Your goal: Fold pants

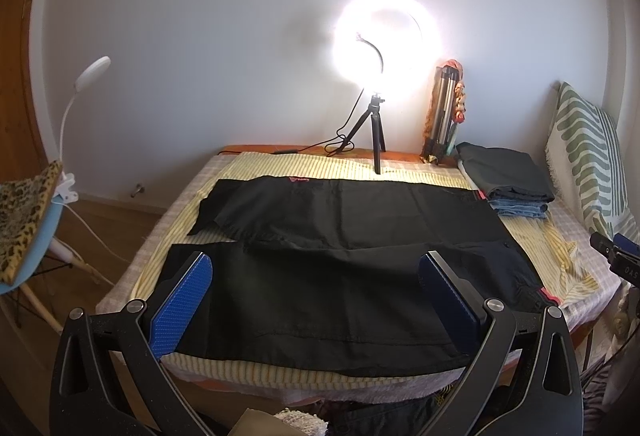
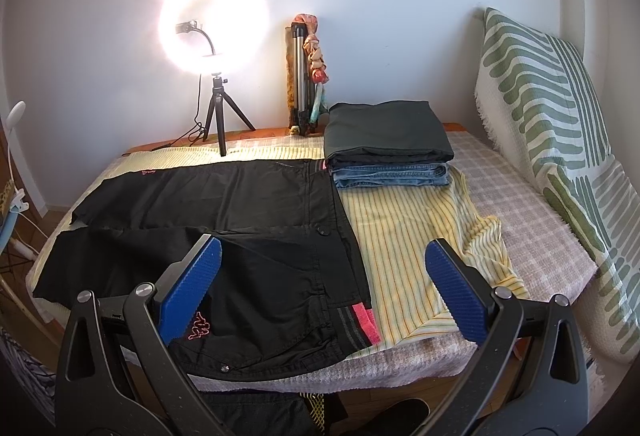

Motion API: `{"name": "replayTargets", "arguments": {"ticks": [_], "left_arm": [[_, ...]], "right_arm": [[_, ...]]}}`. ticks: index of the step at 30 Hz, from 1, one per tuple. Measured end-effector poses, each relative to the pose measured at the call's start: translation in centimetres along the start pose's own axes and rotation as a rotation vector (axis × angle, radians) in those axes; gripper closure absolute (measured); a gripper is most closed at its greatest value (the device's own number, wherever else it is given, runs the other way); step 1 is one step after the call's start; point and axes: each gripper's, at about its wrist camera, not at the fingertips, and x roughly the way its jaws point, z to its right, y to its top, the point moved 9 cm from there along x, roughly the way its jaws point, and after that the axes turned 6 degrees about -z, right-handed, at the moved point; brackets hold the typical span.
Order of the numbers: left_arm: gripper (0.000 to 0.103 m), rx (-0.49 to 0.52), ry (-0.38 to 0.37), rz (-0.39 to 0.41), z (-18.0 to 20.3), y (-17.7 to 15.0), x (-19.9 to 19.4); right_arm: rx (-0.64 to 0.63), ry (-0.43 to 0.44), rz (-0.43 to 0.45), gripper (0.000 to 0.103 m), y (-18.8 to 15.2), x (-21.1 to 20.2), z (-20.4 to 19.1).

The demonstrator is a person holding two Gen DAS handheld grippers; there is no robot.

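Black pants (image 1: 340, 236) lie flat on the bed, legs to the left, waistband with a pink label to the right; they also show in the right wrist view (image 2: 224, 220). My left gripper (image 1: 316, 288) is open and empty, held above the near leg. My right gripper (image 2: 324, 276) is open and empty, above the waist end and the yellow striped cloth (image 2: 416, 236). The right gripper's tip also shows at the right edge of the left wrist view (image 1: 616, 256).
A stack of folded clothes (image 2: 384, 151) sits at the bed's back right. A lit ring light on a tripod (image 2: 216, 35) and a folded tripod (image 2: 304, 75) stand by the wall. A striped cushion (image 2: 552, 139) leans at right. A chair (image 1: 24, 236) with a clip lamp stands at left.
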Motion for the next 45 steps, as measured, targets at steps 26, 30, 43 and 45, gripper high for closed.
{"name": "replayTargets", "arguments": {"ticks": [26, 30, 43, 45], "left_arm": [[0.0, -0.009, -0.011, 0.003, 0.0, 0.06, 0.03], [0.001, -0.008, -0.011, 0.003, 0.03, 0.05, 0.05], [0.0, -0.006, -0.016, 0.002, -0.05, 0.04, 0.15], [0.0, -0.005, -0.015, 0.002, -0.07, 0.04, 0.15]], "right_arm": [[0.004, 0.008, -0.005, 0.0, -0.04, 0.17, -0.37], [0.004, 0.008, -0.007, 0.0, -0.12, 0.26, -0.34], [0.006, 0.014, -0.008, 0.0, -0.47, 0.52, -0.7], [0.006, 0.014, -0.008, 0.0, -0.47, 0.55, -0.77]]}}
